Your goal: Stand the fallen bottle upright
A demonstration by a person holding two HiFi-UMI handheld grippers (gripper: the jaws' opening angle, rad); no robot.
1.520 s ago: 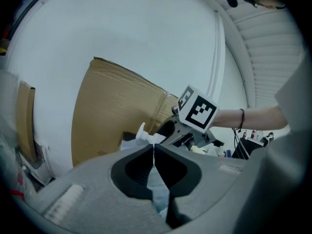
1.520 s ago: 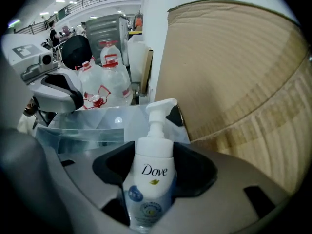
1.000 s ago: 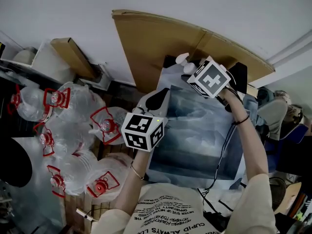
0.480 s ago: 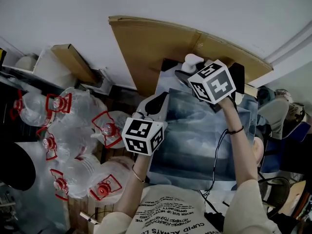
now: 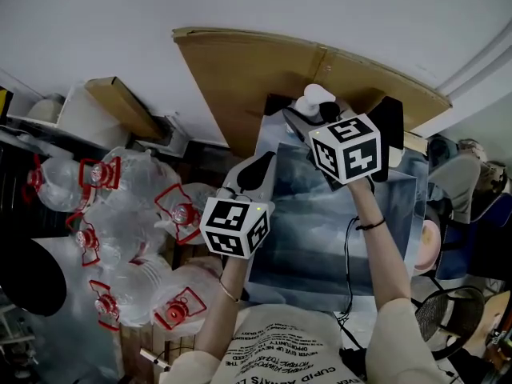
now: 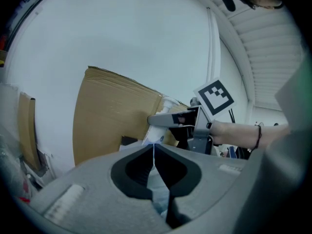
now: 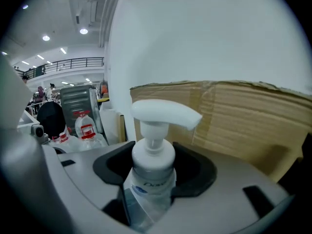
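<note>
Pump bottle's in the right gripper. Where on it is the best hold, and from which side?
Grip the pump bottle on its round upper body just below the neck, from the side, jaws across its width, as the right gripper has it now. The body is even there, so the jaws should seat squarely. Avoid the pump head: it overhangs one side and would likely twist.

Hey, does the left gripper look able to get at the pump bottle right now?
Probably yes: nothing stands between the left gripper and the pump bottle ahead of it. But the right gripper grips the bottle's body, and the left jaws are together and would need opening.
</note>
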